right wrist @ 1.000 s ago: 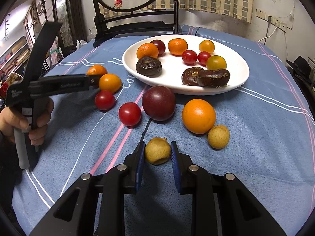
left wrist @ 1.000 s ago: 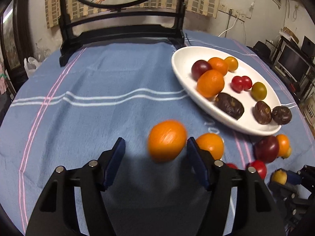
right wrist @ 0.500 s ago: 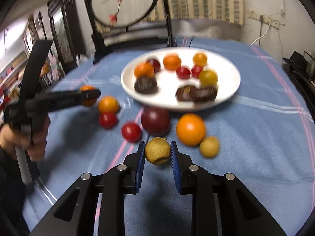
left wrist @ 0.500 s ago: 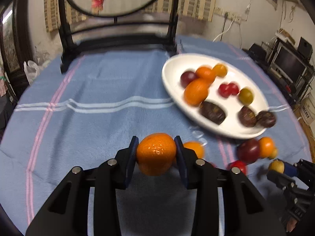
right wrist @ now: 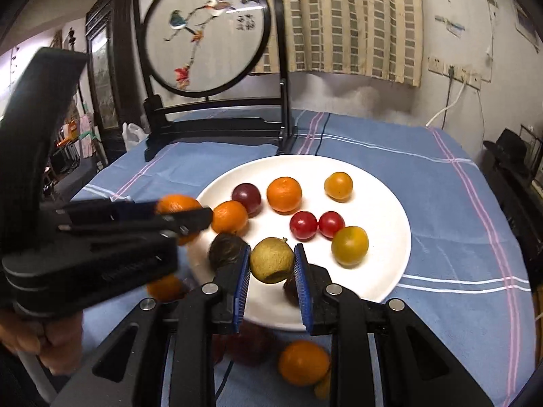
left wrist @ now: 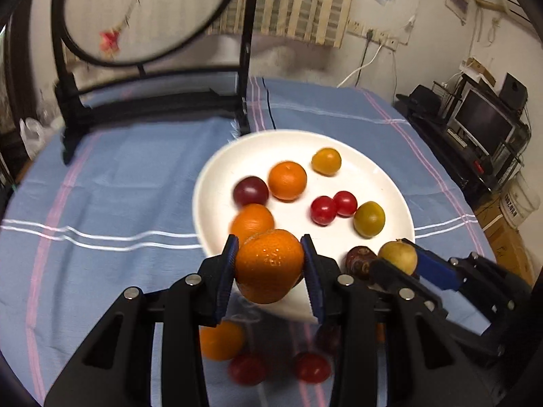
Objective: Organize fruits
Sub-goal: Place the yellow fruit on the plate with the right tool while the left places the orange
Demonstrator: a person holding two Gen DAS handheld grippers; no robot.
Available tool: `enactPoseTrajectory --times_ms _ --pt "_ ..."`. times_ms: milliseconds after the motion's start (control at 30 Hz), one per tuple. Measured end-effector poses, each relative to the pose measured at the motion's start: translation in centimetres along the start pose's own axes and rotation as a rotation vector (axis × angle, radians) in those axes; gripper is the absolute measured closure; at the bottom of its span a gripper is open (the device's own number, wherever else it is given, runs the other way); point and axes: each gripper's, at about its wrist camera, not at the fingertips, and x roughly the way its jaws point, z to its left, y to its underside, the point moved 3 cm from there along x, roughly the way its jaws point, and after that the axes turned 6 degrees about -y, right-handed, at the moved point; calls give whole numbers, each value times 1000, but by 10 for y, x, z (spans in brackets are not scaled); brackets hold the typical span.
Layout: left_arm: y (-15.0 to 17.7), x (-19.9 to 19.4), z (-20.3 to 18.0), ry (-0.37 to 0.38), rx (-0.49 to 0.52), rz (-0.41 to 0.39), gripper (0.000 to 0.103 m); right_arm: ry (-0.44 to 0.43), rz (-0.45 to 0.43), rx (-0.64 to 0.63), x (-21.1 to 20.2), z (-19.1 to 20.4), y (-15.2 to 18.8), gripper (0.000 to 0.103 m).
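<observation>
My left gripper is shut on an orange tangerine, held in the air over the near rim of the white plate. My right gripper is shut on a small yellow-green fruit, also lifted above the plate's near edge. On the plate lie two tangerines, a purple plum, two red cherry tomatoes, yellow fruits and dark dates. The right gripper and its fruit show at the right of the left wrist view. The left gripper crosses the left of the right wrist view.
Loose fruit lies on the blue striped cloth in front of the plate: a tangerine, red tomatoes and another tangerine. A black-framed round embroidered screen stands at the back. A hand grips the left tool's handle.
The left jaws closed on the tangerine and lifted it off the cloth toward the plate. The right gripper rose with the yellow-green fruit and came forward over the plate's rim.
</observation>
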Motion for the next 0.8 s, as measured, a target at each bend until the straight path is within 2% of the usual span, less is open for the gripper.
enactPoseTrajectory --times_ms 133,167,233,300,367,467,533,600,800 --pt "-1 25 -9 -25 -1 36 66 -8 10 43 15 -14 6 77" --pt "-1 28 -10 -30 -10 44 66 -20 16 58 17 -17 7 73" --pt "0 32 -9 -37 -45 46 63 -61 11 87 19 -23 8 47" --pt "1 28 -7 -46 -58 30 41 -62 -7 117 15 -28 11 45" --pt "3 19 -4 -52 -56 3 38 -88 -4 148 11 -33 11 44" --pt "8 3 3 -44 -59 -17 30 -82 -7 154 5 -33 12 43" --pt "14 -11 12 -50 -59 -44 29 -74 -19 157 -3 -33 13 36" --pt "21 -22 23 -64 -60 -65 26 -76 -28 169 -11 -34 15 35" --pt "49 -34 52 -88 -88 -53 22 -59 -36 167 -31 -34 34 33"
